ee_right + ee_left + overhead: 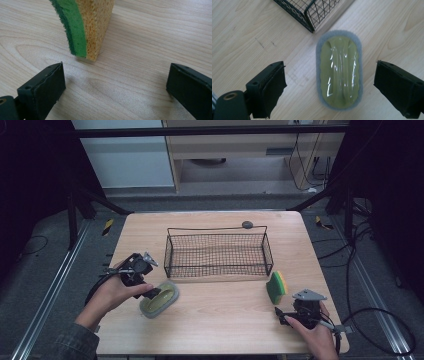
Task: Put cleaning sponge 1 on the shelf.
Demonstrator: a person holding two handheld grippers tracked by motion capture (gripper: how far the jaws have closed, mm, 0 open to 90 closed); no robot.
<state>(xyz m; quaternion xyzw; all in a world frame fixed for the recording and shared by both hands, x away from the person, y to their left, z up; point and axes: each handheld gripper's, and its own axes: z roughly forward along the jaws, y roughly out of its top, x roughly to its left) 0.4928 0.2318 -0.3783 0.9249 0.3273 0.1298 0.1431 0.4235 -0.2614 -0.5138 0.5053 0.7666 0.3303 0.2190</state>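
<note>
Watching: person at table w/ two hand-held grippers, cleaning items out front, wire basket (218, 251) at table centre.
Progress: early, by my read. Basket looks empty; both items lie on the wood outside it. Nothing grasped yet. Left to do, prob.: pick up each item, drop it in basket.
Left gripper (329, 82): jaws spread wide, hovering right over the scrub pad (339, 70), straddling it, not pinching. Held released.
Right gripper (116, 85): also spread apart, nothing betw. jaws; sponge (87, 27) sits just ahead of the tips, not touching.
Scrub pad loc.: on table, just beside basket's near-left corner.
Sponge loc.: near basket's right end, standing on edge; right gripper near it, closer to the person.
Pad material: oval, glossy olive-green plastic top w/ raised grip ridge along its length, fuzzy grey abrasive rim round it.
Sponge material: two layers – porous yellow foam + rough green scouring side, edge wavy.
Basket: thin black wire frame, fine mesh walls, rectangular, open top.
Table (225, 320): pale wood-grain laminate, smooth, rounded corners.
</note>
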